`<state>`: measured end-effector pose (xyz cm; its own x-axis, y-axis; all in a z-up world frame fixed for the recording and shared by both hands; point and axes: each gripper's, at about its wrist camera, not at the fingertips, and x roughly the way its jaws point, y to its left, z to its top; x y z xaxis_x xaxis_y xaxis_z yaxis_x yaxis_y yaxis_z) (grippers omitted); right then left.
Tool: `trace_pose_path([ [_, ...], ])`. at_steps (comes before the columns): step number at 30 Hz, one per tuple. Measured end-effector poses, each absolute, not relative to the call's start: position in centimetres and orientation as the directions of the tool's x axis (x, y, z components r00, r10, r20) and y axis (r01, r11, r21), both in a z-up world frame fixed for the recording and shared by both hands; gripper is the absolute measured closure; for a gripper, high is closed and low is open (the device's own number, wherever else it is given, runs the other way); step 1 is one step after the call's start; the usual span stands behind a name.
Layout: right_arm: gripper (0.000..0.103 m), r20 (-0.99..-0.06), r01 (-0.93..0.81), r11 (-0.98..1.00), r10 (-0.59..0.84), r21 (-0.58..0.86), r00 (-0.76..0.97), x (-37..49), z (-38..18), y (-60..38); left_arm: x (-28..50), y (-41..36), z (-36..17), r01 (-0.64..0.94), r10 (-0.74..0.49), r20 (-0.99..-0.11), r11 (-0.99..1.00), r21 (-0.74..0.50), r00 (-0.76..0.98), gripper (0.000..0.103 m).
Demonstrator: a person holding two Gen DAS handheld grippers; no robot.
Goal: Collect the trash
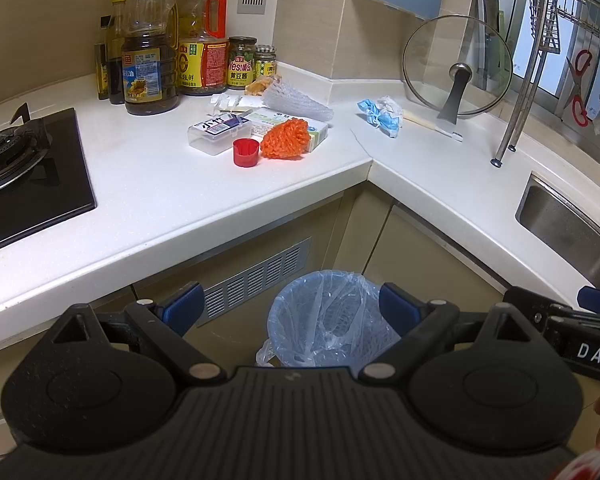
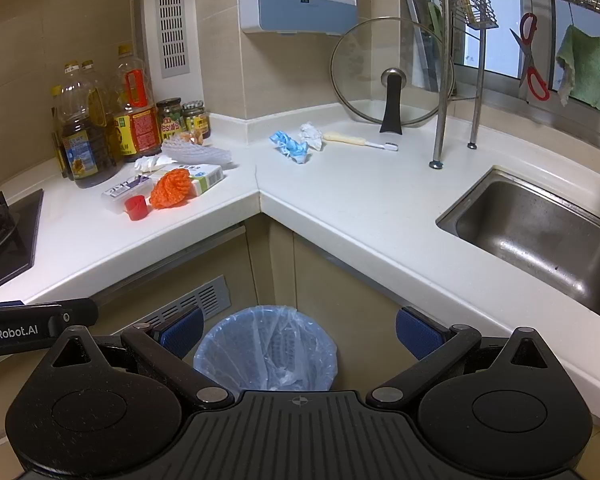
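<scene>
Left wrist view: the left gripper (image 1: 290,308) hangs below the counter edge with its blue-padded fingers (image 1: 182,306) spread wide apart, nothing between them. Framed in that gap at 6 o'clock stands the round bin lined with a pale blue plastic bag (image 1: 324,320), on the floor in the cabinet corner. Up on the white L-shaped countertop (image 1: 160,184), at about 12 o'clock, the trash lies in a cluster — an orange foam fruit net (image 1: 286,138) resting against a white-and-green carton (image 1: 296,124), a small red plastic cap (image 1: 246,152) just beside it, a clear plastic box with a blue label (image 1: 219,133), and a white foam fruit sleeve (image 1: 296,100) behind. At 1 o'clock lie a crumpled blue face mask (image 1: 374,114) and a wad of white tissue (image 1: 392,106), touching. Tall oil bottles (image 1: 150,48) stand at 11 o'clock; the black gas hob (image 1: 32,176) is at 9.

Right wrist view: the right gripper (image 2: 298,336) likewise has its fingers wide apart and empty, the bin showing between them at 6 o'clock. The orange net sits at 10 o'clock, the mask at 12 — a cream-handled brush (image 2: 358,140) lies just past the tissue. A steel sink (image 2: 540,236) fills 3 o'clock, and a glass pot lid (image 2: 392,72) leans upright at 1.
</scene>
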<state>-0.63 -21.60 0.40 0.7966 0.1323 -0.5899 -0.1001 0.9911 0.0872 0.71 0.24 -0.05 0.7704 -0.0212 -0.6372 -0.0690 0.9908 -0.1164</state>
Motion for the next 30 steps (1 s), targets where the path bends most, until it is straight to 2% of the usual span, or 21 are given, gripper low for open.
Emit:
trace_pose_path([
  [30,0.001,-0.590,-0.100,0.991,0.133,0.088,0.796,-0.48,0.32,-21.74,0.63,0.18,-0.06,-0.069,-0.024,-0.637,0.990,-0.120,0.770,0.010],
])
